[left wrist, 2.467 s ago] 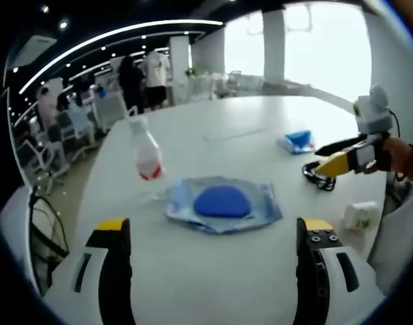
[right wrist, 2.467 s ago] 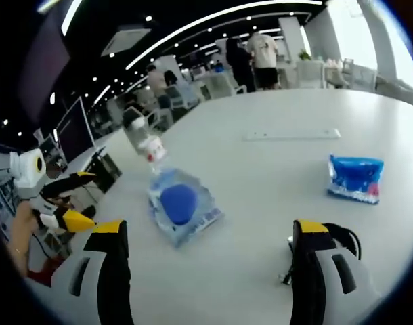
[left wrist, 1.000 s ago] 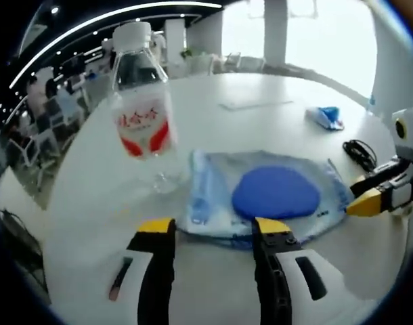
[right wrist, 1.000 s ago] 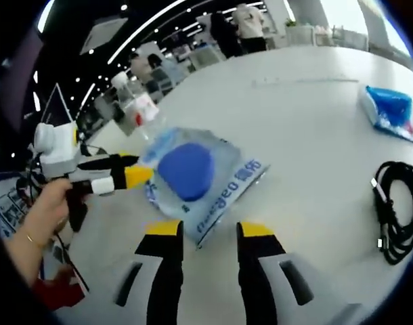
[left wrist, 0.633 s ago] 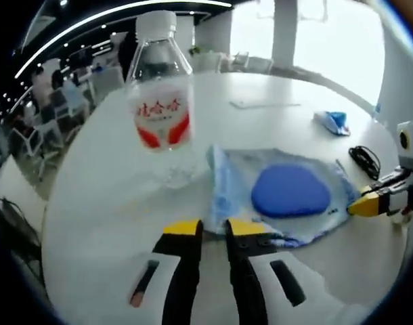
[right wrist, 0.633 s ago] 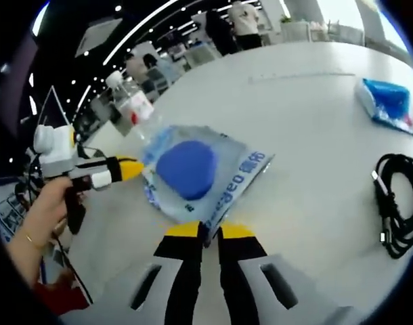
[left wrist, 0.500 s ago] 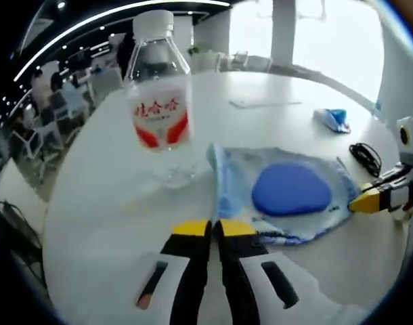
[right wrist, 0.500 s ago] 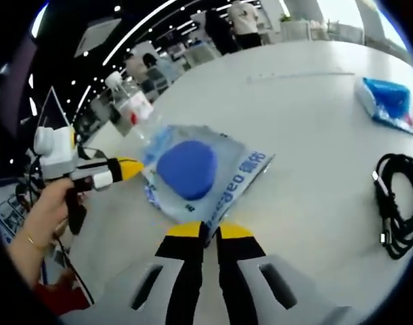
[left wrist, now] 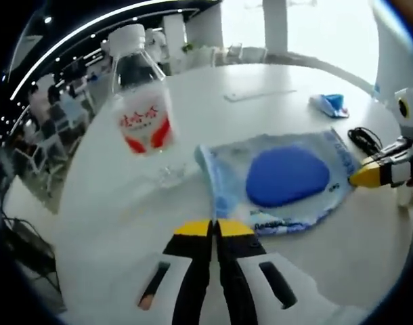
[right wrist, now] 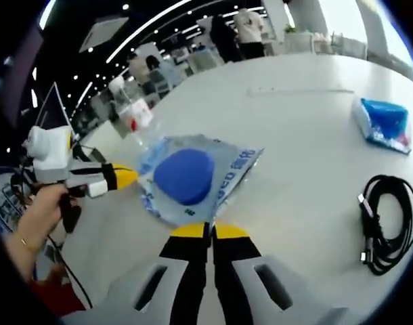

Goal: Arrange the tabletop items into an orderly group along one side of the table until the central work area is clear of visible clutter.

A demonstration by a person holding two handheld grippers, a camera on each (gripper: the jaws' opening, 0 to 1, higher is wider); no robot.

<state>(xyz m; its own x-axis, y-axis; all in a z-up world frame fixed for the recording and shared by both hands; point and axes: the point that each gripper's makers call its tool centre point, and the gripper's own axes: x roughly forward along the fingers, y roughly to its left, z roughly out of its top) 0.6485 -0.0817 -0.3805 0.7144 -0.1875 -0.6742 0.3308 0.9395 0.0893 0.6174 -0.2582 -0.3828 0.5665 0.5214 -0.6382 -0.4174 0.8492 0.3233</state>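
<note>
White and broad, the desk [left wrist: 112, 223] is sitting in an open office where people are standing far off. Nearest in the left gripper view, the left gripper [left wrist: 214, 229] is pinching the near edge of the blue pouch [left wrist: 282, 177], its jaws pressed together on the plastic. From the opposite side the right gripper [right wrist: 207, 231] is clamping another edge of that same pouch [right wrist: 186, 177], jaws likewise closed on it, so the pouch is being held at two ends just above or on the desk; which, the views are not settling. Just beside the pouch a water bottle [left wrist: 141, 115] is standing upright. Farther out, a coiled black cable [right wrist: 386, 223] is lying to the right, and beyond it a small blue packet [right wrist: 384, 124] is resting well apart from the rest.

Judging by this spread, the tidying is looking barely begun: bottle, cable and packet are sitting scattered over the middle, nothing is grouped along a side, and the pouch appears to be the first item in hand.
</note>
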